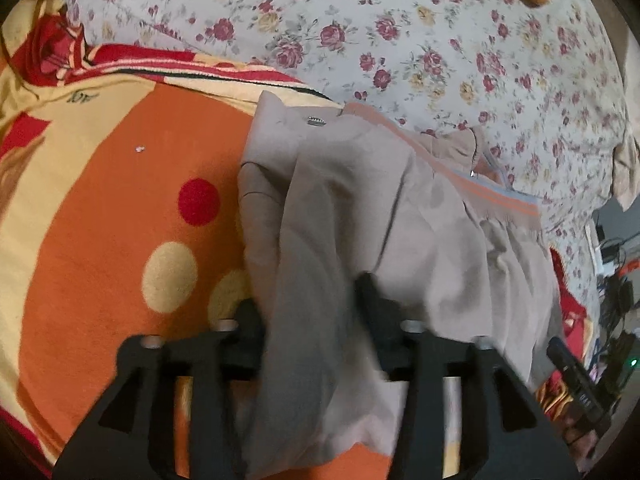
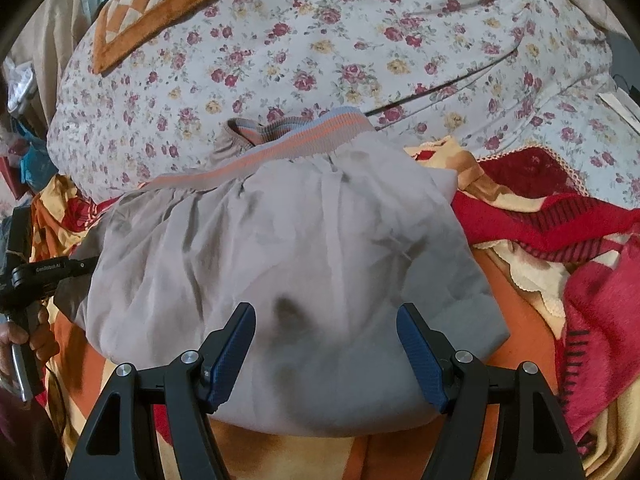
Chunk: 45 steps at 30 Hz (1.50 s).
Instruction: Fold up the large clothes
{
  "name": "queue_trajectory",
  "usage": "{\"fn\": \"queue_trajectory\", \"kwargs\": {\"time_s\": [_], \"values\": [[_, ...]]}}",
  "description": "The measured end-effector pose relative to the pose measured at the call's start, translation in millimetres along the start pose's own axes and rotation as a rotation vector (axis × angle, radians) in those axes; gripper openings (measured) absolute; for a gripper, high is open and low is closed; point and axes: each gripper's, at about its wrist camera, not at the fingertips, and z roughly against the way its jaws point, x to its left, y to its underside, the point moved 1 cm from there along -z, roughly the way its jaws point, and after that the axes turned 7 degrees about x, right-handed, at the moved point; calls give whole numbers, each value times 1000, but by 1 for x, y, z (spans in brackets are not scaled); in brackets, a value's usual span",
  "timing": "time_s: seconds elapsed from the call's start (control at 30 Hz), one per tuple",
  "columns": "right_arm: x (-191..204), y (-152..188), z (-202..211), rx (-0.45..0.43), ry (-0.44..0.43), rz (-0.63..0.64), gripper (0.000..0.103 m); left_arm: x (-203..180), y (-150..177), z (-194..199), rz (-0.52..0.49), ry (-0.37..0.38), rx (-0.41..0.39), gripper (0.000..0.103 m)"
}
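Note:
A large grey-beige jacket with an orange and blue striped ribbed hem lies partly folded on an orange blanket. My left gripper is open, its jaws wide apart, and a fold of the jacket drapes between the fingers. In the right wrist view the jacket fills the middle, hem at the far side. My right gripper is open above the jacket's near edge, blue pads apart, holding nothing. The left gripper's body and the hand on it show at the left edge.
An orange, yellow and red blanket covers the bed under the jacket. A floral sheet lies beyond. A red knit blanket is bunched on the right. An orange checked cushion sits far back. Cables and gear lie past the bed's edge.

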Motion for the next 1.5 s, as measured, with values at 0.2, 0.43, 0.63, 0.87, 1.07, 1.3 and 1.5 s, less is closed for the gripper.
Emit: {"fn": "queue_trajectory", "kwargs": {"time_s": [0.2, 0.43, 0.63, 0.87, 1.07, 1.3, 1.5], "values": [[-3, -4, -6, 4, 6, -1, 70, 0, -8, -10, 26, 25, 3, 65], [-23, -11, -24, 8, 88, -37, 71, -11, -5, 5, -13, 68, 8, 23], [-33, -9, -13, 3, 42, -61, 70, -55, -4, 54, -75, 120, -53, 19], [-56, -1, 24, -65, -3, -134, 70, -162, 7, 77, -214, 130, -75, 18], [-86, 8, 41, -105, -34, -216, 71, -256, 26, 26, -352, 89, -18, 18], [-118, 10, 36, -115, -64, -309, 71, -316, 63, -60, -458, 36, 75, 18], [-133, 13, 39, -137, -93, -382, 71, -325, 81, -56, -541, 102, 86, 53]]}}
